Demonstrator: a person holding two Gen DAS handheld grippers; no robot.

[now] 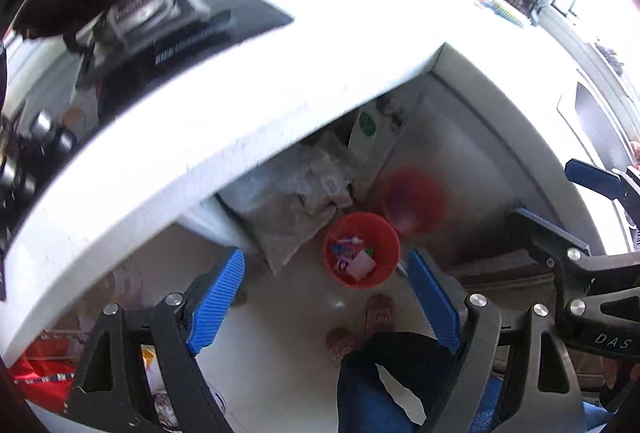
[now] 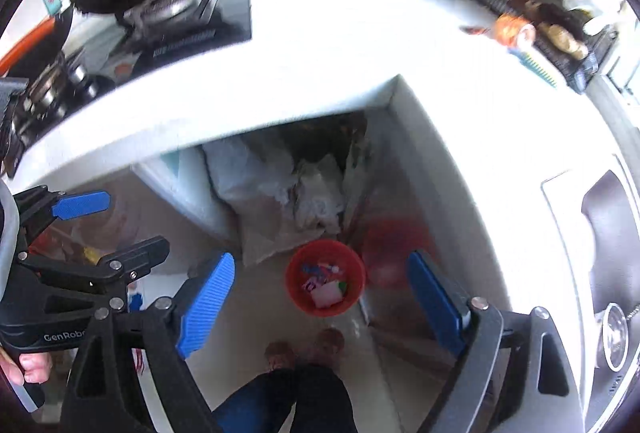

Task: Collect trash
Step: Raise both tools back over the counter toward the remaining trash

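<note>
Both grippers hang high over the floor, looking straight down past the tabletop edge. The left gripper has its blue pads spread wide with nothing between them, and the right gripper is just as wide and just as empty. Down below, on the floor in the corner under the tabletop, sits the red bin, mouth up, with wrappers and a white scrap already inside; from the right side that bin shows squarely between the fingers too. So it lies dead ahead and below both grippers, well apart from either, and being round it offers no long axis to line up with. Neither looks clearly nearer; the right one seems a touch better centred on it. Crumpled plastic bags lie just behind the bin against the cabinet. The person's feet stand just short of it.
</note>
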